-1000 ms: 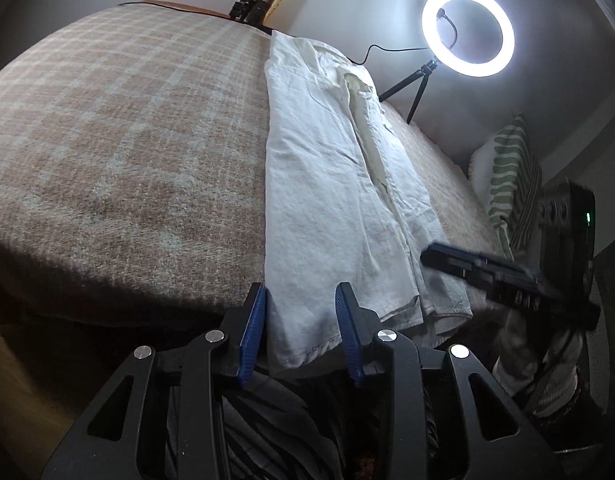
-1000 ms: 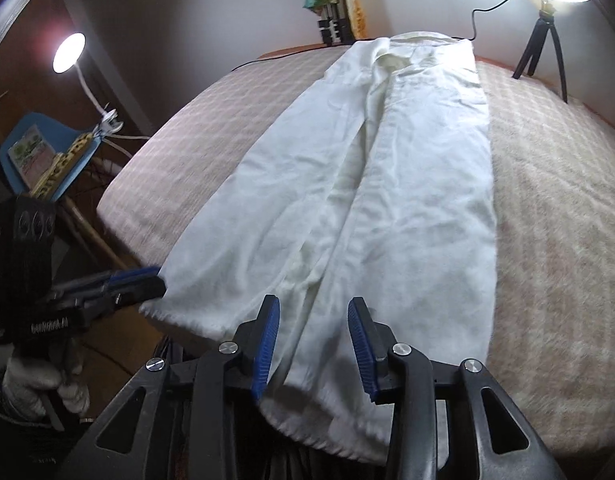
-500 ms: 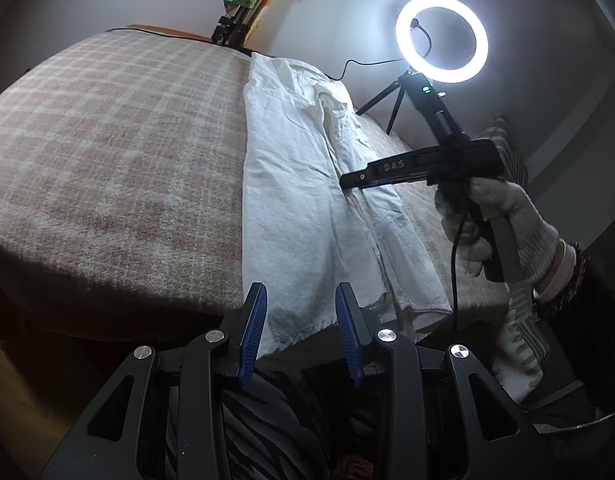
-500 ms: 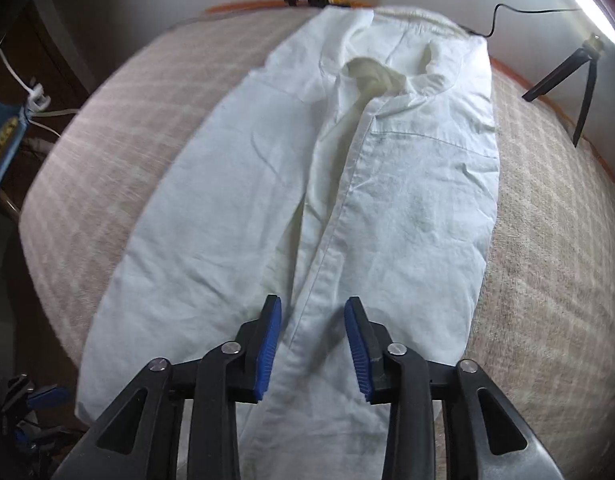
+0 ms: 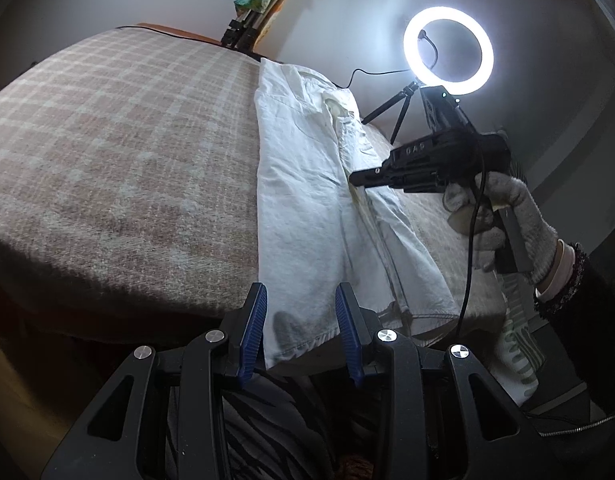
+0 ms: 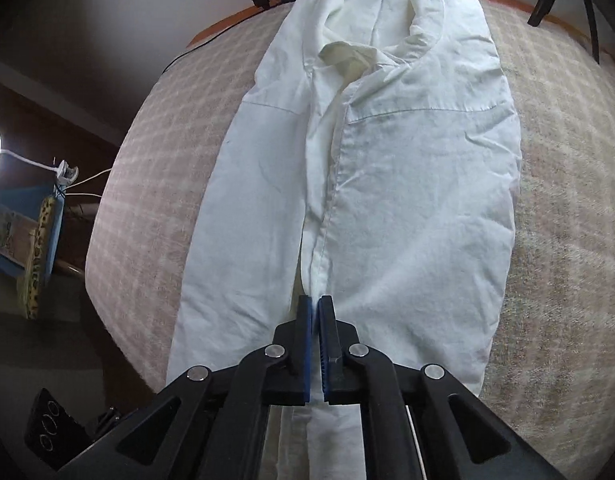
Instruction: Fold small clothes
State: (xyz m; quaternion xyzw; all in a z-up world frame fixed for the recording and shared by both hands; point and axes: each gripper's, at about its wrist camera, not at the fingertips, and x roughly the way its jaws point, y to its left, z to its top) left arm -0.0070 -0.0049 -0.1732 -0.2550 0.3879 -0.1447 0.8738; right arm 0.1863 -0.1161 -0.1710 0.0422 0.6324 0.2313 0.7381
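A white shirt (image 5: 307,200) lies lengthwise on a plaid-blanketed bed (image 5: 119,152), sides folded in, collar at the far end. My left gripper (image 5: 301,332) is open just in front of the shirt's near hem corner. My right gripper (image 6: 316,308) has its jaws shut over the middle of the shirt (image 6: 407,200), at the front placket edge (image 6: 323,240); whether cloth is pinched I cannot tell. In the left wrist view the right gripper (image 5: 357,178), held by a gloved hand (image 5: 503,216), hovers at the shirt's centre.
A lit ring light (image 5: 447,56) on a tripod stands behind the bed at the right. A tripod with cloth (image 5: 247,20) stands at the head. A blue chair (image 6: 23,224) and a lamp sit left of the bed. A striped pillow (image 5: 519,344) lies at the right.
The right gripper moved up the shirt to its middle and its jaws closed. The left gripper stayed open at the near hem, shifting slightly.
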